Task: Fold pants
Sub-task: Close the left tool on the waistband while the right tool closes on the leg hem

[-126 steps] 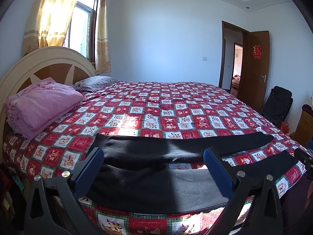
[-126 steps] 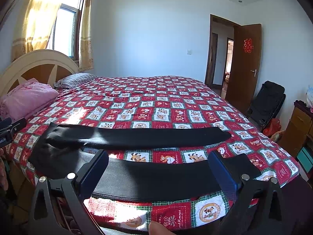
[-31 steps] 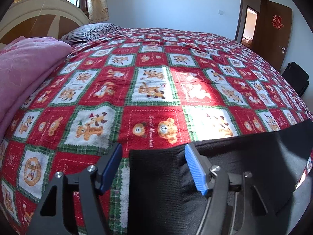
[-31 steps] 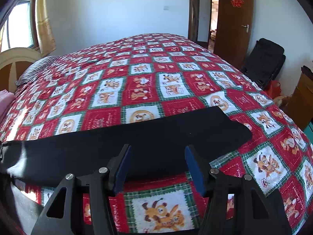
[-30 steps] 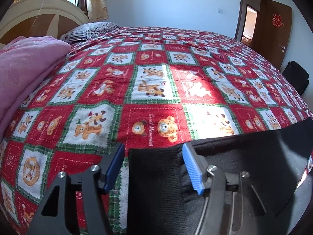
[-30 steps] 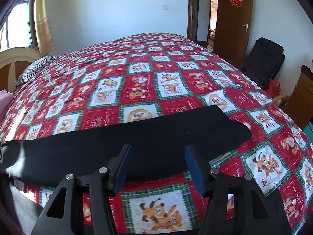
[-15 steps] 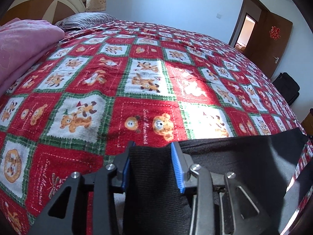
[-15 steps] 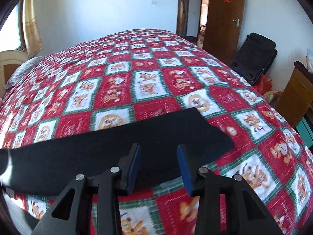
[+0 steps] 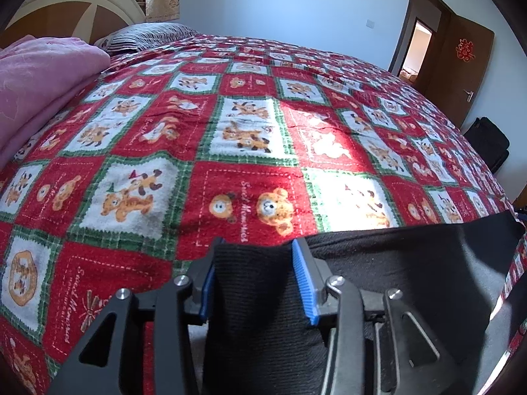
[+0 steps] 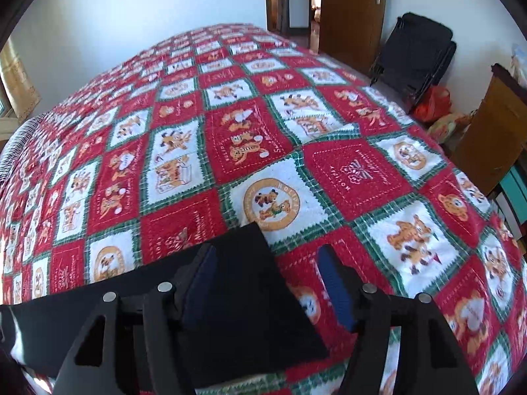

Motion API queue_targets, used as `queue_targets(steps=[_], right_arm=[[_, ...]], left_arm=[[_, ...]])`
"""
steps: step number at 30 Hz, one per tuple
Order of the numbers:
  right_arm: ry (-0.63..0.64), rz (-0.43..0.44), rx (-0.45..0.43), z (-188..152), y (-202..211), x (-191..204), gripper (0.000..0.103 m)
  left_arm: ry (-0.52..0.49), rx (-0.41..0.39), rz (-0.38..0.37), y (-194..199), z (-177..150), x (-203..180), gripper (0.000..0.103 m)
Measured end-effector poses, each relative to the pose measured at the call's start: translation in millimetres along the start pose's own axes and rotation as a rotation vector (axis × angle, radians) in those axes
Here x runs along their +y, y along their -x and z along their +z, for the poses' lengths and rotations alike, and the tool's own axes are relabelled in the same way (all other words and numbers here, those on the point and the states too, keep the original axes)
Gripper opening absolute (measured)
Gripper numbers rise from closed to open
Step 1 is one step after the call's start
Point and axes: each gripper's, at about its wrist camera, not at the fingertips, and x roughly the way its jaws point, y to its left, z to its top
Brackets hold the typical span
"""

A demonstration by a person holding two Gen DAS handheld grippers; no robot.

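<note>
Two grippers low over a bed spread with a red checked quilt (image 9: 230, 131), black pants (image 9: 411, 263) stretched along its near edge. Far left, a pink blanket (image 9: 39, 79) heaped against the headboard (image 9: 66, 10), with a striped pillow (image 9: 145, 34) just beyond. Next, the left gripper (image 9: 257, 247), grasping the bunched end of the pants, cloth filling the gap from pad to pad, jaws just now opening a little. Further right, the rest of the pants flat on the quilt, a sunlit patch just past them and an open brown door (image 9: 461, 65) at the far wall. Then the right gripper (image 10: 266, 253), released, jaws just now opening wider, with its left finger over the other end of the pants, a corner of cloth loose between the fingers and its right finger above bare quilt. Past the bed's right side, well apart, a black folded chair (image 10: 418, 56), an orange bag (image 10: 431, 103) and a wooden cabinet (image 10: 494, 138).
</note>
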Motion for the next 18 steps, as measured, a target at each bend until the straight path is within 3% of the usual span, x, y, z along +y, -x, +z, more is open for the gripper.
queue_targets(steps=[6, 12, 16, 17, 18], right_arm=[[0.025, 0.033, 0.078, 10.7, -31.9, 4.1, 0.065], [0.032, 0.068, 0.074, 9.1, -37.5, 5.7, 0.063], [0.053, 0.112, 0.089, 6.8, -34.9, 12.1, 0.033], [0.062, 0.112, 0.094, 6.1, -34.7, 14.1, 0.022], [0.074, 0.097, 0.093, 5.4, -34.0, 16.4, 0.019]], left_arm=[[-0.005, 0.018, 0.004, -2.7, 0.3, -0.4, 0.052], [0.006, 0.026, -0.021, -3.5, 0.4, 3.0, 0.052], [-0.012, 0.025, -0.009, -2.6, 1.0, -0.5, 0.052], [-0.014, 0.027, -0.014, -2.3, 1.3, -0.5, 0.049], [-0.015, 0.029, -0.018, -1.8, 1.8, 0.4, 0.044]])
